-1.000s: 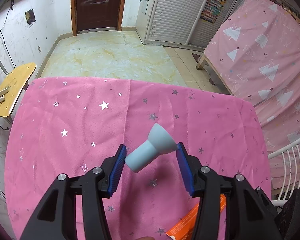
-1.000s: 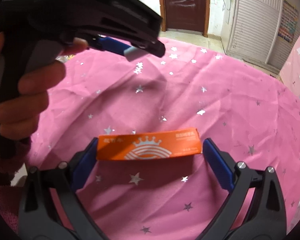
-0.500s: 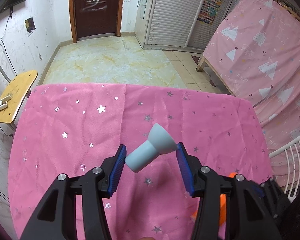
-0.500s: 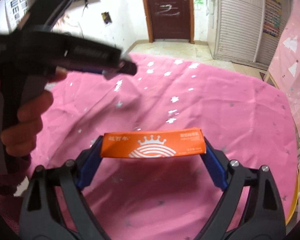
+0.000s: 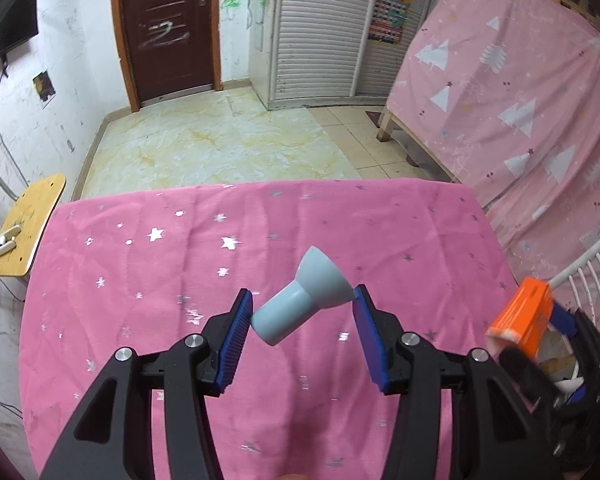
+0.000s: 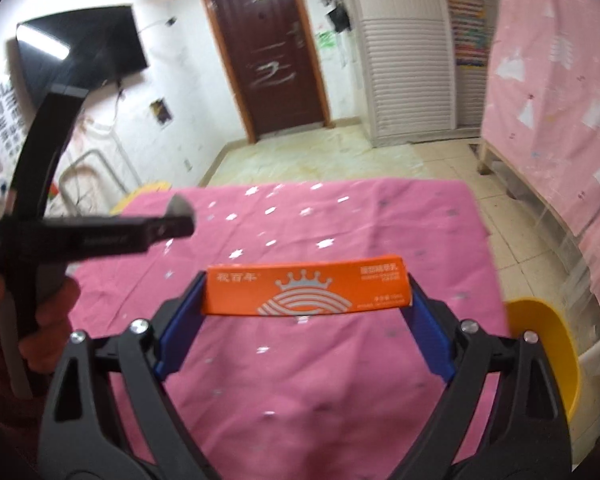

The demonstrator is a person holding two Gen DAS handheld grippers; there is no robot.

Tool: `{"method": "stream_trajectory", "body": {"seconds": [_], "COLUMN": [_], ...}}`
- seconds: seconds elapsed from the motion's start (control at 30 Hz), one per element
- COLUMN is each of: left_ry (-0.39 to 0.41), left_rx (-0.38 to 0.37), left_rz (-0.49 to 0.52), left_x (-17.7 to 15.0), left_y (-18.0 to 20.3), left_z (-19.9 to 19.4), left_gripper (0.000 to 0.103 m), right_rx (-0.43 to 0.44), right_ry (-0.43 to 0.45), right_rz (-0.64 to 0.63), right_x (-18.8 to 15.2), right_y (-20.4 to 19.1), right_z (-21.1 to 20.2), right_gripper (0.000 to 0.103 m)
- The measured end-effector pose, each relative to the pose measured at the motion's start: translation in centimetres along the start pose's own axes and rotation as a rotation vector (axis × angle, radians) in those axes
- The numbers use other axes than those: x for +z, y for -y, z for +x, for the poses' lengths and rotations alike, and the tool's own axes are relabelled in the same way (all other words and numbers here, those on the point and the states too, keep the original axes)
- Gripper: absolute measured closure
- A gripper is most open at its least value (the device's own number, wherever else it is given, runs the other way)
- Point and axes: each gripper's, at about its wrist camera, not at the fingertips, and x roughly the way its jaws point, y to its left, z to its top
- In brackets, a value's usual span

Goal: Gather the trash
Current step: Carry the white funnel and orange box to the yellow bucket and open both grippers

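Note:
A pale blue funnel-shaped plastic piece (image 5: 300,312) hangs slanted above the pink star-patterned tablecloth (image 5: 140,280), and my left gripper (image 5: 303,300) is shut on it, pads at its narrow end and flared rim. My right gripper (image 6: 306,292) is shut on a long orange box (image 6: 306,290) with a crown logo, gripped by its two ends and held level above the cloth. In the left wrist view that orange box (image 5: 524,318) shows end-on at the right, past the table's edge. The right wrist view catches the left gripper from the side, with a bit of the blue piece (image 6: 180,206).
A yellow bin (image 6: 548,344) stands beside the table's right edge, next to a white railed frame (image 5: 588,264). A wooden stool (image 5: 28,224) sits left of the table. A bed draped in pink (image 5: 520,100) fills the right side. Tiled floor lies beyond.
The right gripper closed on the orange box, lifted it off the cloth and carried it right toward the table's edge. The left gripper rose a little, still gripping the blue piece.

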Motion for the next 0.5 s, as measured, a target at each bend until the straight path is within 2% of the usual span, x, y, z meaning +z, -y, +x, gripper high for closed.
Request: {"method": "stream_trajectory", "body": {"seconds": [0.27, 0.5], "left_ry": [0.006, 0.006], "left_rx": [-0.030, -0.070], "left_rz": [0.064, 0.134], "left_x": [-0.2, -0.4], "left_y": [4.7, 9.4], "left_z": [-0.8, -1.2], "left_gripper": [0.059, 0.059], "right_rx": [-0.085, -0.156], "right_ry": [0.073, 0.104], "right_rz": [0.086, 0.141], "right_x": [-0.2, -1.2], "right_y": [5.8, 10.1], "right_z": [-3.1, -5.2], "right_gripper": [0.015, 0.015]}}
